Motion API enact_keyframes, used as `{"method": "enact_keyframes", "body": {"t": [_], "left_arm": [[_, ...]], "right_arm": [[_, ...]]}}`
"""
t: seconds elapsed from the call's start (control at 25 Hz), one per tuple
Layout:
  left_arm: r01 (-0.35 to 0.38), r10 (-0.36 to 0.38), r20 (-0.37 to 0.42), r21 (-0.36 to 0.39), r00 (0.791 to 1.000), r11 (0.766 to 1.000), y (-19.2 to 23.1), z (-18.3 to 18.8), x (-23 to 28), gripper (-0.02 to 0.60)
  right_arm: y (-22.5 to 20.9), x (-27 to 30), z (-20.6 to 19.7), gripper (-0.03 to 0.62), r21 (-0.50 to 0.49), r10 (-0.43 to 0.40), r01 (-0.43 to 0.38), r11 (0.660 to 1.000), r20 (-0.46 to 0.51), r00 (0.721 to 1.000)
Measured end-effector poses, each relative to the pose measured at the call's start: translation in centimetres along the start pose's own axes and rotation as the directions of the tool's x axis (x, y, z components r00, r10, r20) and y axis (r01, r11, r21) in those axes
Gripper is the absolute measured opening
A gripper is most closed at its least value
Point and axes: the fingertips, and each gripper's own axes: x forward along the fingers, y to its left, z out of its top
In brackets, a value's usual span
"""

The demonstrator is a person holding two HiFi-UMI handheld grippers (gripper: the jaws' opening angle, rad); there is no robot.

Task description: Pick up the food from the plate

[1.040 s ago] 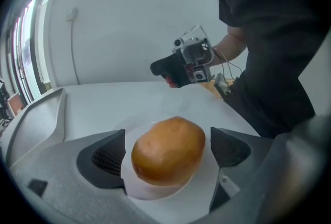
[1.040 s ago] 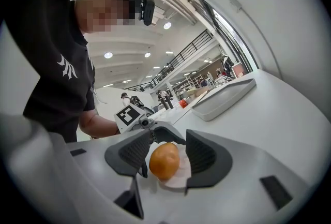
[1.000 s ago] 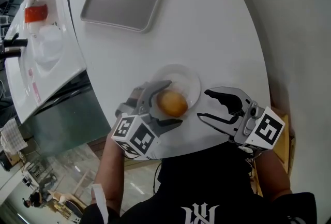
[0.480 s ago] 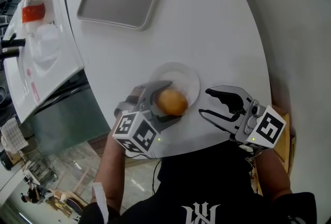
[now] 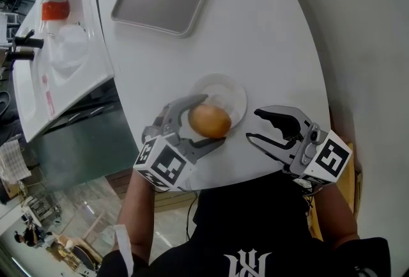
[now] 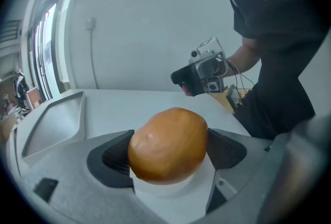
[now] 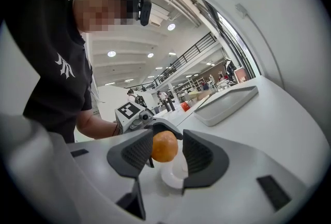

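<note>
The bun (image 5: 209, 121) is gripped between the widely spread fingers (image 6: 116, 158) of the left gripper (image 5: 213, 119), just above the plate (image 5: 230, 93) at frame centre. The right gripper (image 5: 252, 125) is held beside the plate over the worktop (image 5: 255, 32), its fingers closing on nothing. Compared with a second ago, the bun is raised off the plate and shifted left.
</note>
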Motion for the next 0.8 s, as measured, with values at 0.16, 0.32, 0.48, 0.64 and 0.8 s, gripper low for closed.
{"method": "enact_keyframes", "body": {"t": [0.16, 0.32, 0.48, 0.64, 0.8], "left_arm": [[-0.067, 0.071, 0.093, -0.051, 0.993, 0.996, -1.1, 3.3, -3.3, 0.434], [-0.139, 0.156, 0.248, -0.084, 0.956, 0.987, -4.0, 8.5, -8.1, 0.434], [-0.143, 0.206, 0.417, -0.177, 0.885, 0.974, -7.0, 11.7, -12.7, 0.434], [-0.163, 0.245, 0.535, -0.197, 0.809, 0.967, -10.5, 14.7, -16.7, 0.434], [-0.143, 0.265, 0.662, -0.233, 0.701, 0.962, -13.0, 17.5, -20.6, 0.434]], "right_arm": [[3.4, -1.0, 2.9, 0.169, -0.084, 0.004, -0.002, 0.997, 0.027, 1.0], [8.9, -3.6, 6.8, 0.166, -0.195, 0.015, 0.002, 0.981, 0.087, 0.996], [13.5, -5.7, 8.5, 0.155, -0.242, 0.01, 0.025, 0.97, 0.144, 0.99], [18.1, -8.3, 9.7, 0.153, -0.303, 0.015, 0.046, 0.952, 0.195, 0.981], [21.4, -10.6, 11.0, 0.146, -0.267, 0.052, 0.026, 0.963, 0.282, 0.958]]}}
